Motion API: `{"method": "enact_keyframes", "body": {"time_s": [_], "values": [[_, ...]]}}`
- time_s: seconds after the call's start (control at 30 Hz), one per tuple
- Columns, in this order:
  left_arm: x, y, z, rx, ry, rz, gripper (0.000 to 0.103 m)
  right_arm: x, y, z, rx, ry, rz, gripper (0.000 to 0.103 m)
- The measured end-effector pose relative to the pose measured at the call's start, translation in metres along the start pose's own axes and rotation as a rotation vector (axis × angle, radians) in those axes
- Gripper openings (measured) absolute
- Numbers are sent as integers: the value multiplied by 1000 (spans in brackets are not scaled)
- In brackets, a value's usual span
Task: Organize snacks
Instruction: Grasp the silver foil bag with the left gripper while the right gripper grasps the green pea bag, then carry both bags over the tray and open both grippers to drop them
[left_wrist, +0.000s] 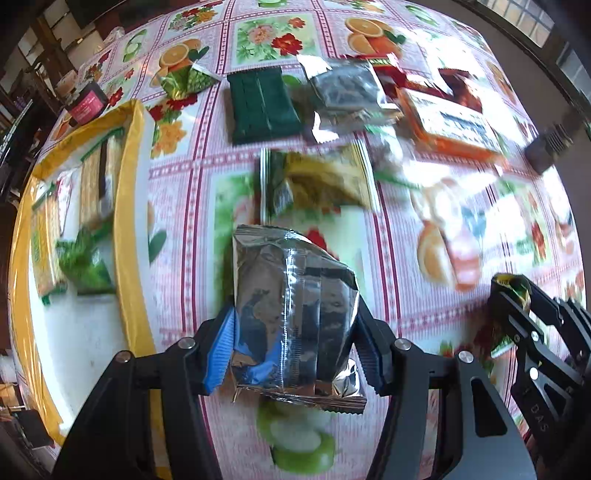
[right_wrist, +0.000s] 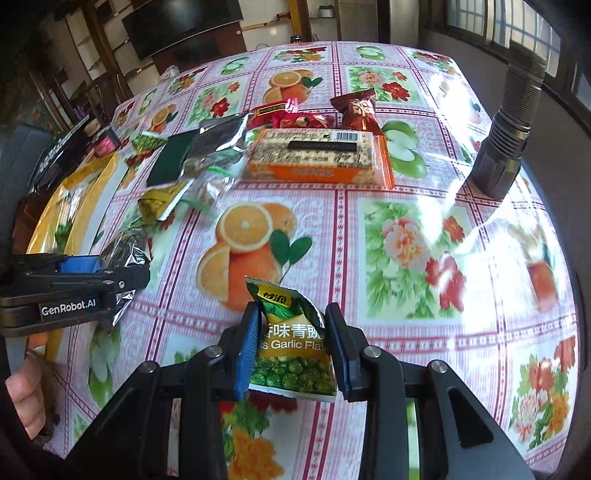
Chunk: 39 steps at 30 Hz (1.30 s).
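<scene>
My left gripper (left_wrist: 295, 310) is shut on a crinkled silver foil snack packet (left_wrist: 291, 295), held above the flowered tablecloth just right of a yellow-rimmed tray (left_wrist: 129, 184). Several snack packs lie in that tray. My right gripper (right_wrist: 291, 310) is shut on a small green garlic pea packet (right_wrist: 291, 347), pinched by its sides above the cloth. In the right wrist view the left gripper (right_wrist: 122, 269) shows at the left edge with the foil packet (right_wrist: 125, 247). In the left wrist view the right gripper (left_wrist: 517, 295) appears at the lower right.
Loose snacks lie across the middle of the table: a dark green packet (left_wrist: 262, 107), a grey foil bag (left_wrist: 347, 96), a yellow-green packet (left_wrist: 321, 181), an orange cracker pack (right_wrist: 314, 155) and a red candy bag (right_wrist: 356, 109). A dark flashlight (right_wrist: 509, 122) stands at right, a jar (left_wrist: 86, 101) beyond the tray.
</scene>
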<state>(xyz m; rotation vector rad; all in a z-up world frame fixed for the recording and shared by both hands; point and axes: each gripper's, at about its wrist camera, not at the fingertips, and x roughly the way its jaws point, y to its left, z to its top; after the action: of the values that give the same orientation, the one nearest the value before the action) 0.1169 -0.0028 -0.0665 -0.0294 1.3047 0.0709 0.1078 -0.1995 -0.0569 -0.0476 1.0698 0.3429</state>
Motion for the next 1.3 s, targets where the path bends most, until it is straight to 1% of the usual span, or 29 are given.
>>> {"method": "enact_keyframes", "body": {"time_s": [0.1,0.2,0.37,0.4,0.43,0.57,0.67,0.73,0.83,1.0,1.1,1.3], "values": [[-8,1,-29,30,-15,-9,60,-9,7,-17,-24,-7,-18,35],[-18,3,-56,57,-39,-28,60,-19,10,-33,-23,-12,-16,35],[-34,5,-86,83,-73,-69,60,-31,13,-49,-5,-26,-18,35],[-36,6,-91,86,-80,-73,60,-33,14,-51,-2,-29,-17,35],[-35,4,-89,92,-84,-73,60,-35,14,-52,3,-33,-16,35],[-44,3,-106,110,-115,-73,60,-37,22,-58,0,-32,-16,35],[-46,7,-110,114,-115,-81,60,-36,23,-60,14,-29,-17,34],[-42,12,-104,107,-109,-78,60,-34,23,-61,18,-23,-21,34],[-40,15,-104,99,-99,-88,60,-28,28,-63,-12,-10,-46,34],[-39,16,-104,101,-99,-97,60,-40,31,-65,-12,-46,-62,34],[-41,15,-104,109,-109,-104,60,-51,30,-66,-9,-65,-59,34],[-56,14,-107,122,-148,-125,60,-60,32,-63,-17,-70,-63,34]]}}
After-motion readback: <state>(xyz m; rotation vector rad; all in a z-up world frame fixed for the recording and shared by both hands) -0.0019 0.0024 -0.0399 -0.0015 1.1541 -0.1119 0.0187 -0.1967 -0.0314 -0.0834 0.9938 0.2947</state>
